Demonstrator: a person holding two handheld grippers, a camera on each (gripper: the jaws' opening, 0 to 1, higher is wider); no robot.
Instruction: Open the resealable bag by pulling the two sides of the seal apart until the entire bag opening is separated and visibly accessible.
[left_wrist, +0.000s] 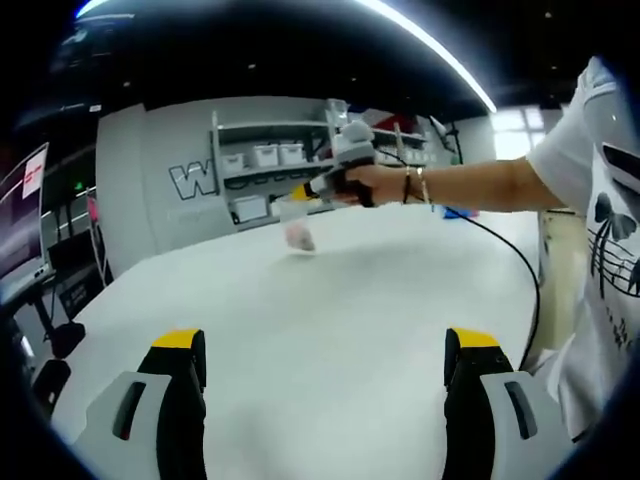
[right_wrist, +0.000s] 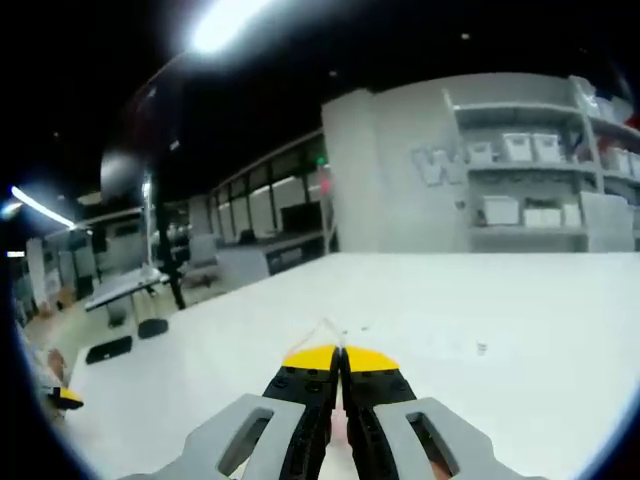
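A clear resealable bag (left_wrist: 296, 226) with something pink inside hangs above the white table (left_wrist: 330, 300), far ahead of my left gripper (left_wrist: 325, 340). That gripper is low over the table, jaws wide open and nothing between them. A hand holds my right gripper (left_wrist: 306, 190) out over the table, and the bag dangles from its yellow tips. In the right gripper view, the right gripper (right_wrist: 340, 356) is shut on the bag's top edge (right_wrist: 326, 330), a thin clear strip poking out past the tips.
A person in a white shirt (left_wrist: 600, 200) stands at the table's right side, with a black cable (left_wrist: 525, 270) trailing along that edge. Grey shelves with white bins (left_wrist: 265, 155) stand behind the table. The table's left edge (left_wrist: 90, 310) drops to chairs and floor.
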